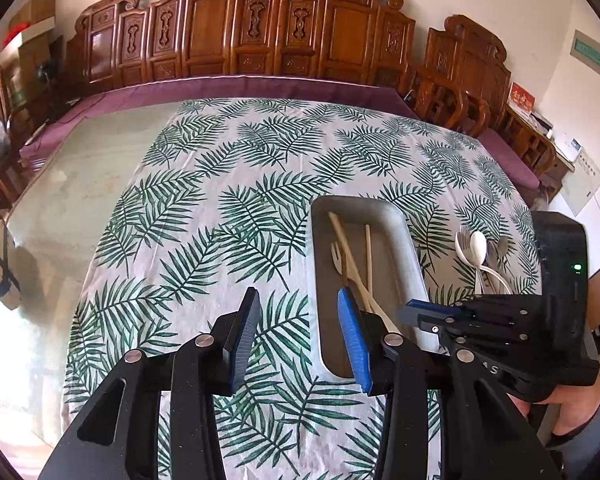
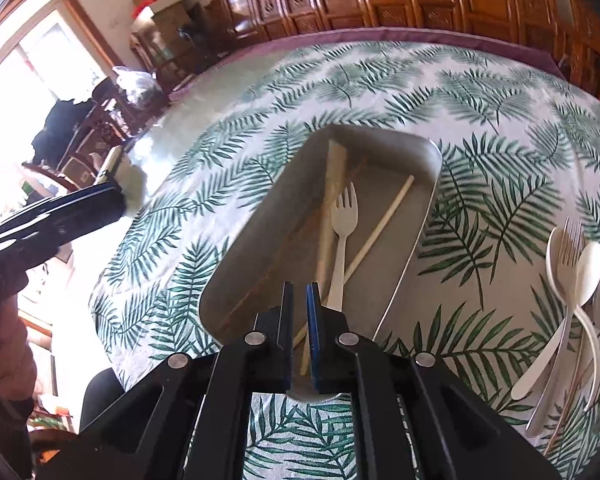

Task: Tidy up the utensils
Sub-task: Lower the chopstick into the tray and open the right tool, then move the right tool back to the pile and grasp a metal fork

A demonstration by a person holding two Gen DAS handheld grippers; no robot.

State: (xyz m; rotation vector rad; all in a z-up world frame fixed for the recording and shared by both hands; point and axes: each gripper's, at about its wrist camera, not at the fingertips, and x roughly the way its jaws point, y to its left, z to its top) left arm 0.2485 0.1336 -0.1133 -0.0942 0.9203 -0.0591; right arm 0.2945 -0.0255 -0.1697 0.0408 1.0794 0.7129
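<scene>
On top of the leafy tablecloth [image 1: 220, 184] sits a long grey tray [image 2: 288, 184]. Inside the tray lie a white fork [image 2: 342, 236] and some pale chopsticks [image 2: 384, 220]. One chopstick crosses under the fork's handle, and another lies along the tray beside the fork.

Off to the right of the tray, on the cloth, is a small pile of spoons and forks [image 2: 572, 280]. A white spoon [image 2: 590, 268] and a metal fork [image 2: 571, 240] lie on top of each other there, touching.

The right gripper [image 2: 300, 304] hangs over the near end of the tray. Its two fingers are almost together, with only a thin gap. A chopstick end shows through that gap, but I cannot tell if the fingers are pinching it.

The left gripper [image 1: 300, 312] is wide open and has nothing in it. It hangs over the cloth at the tray's left edge, with one blue pad [image 1: 354, 344] over the tray.

Behind the table stand carved wooden chairs [image 1: 260, 28].
</scene>
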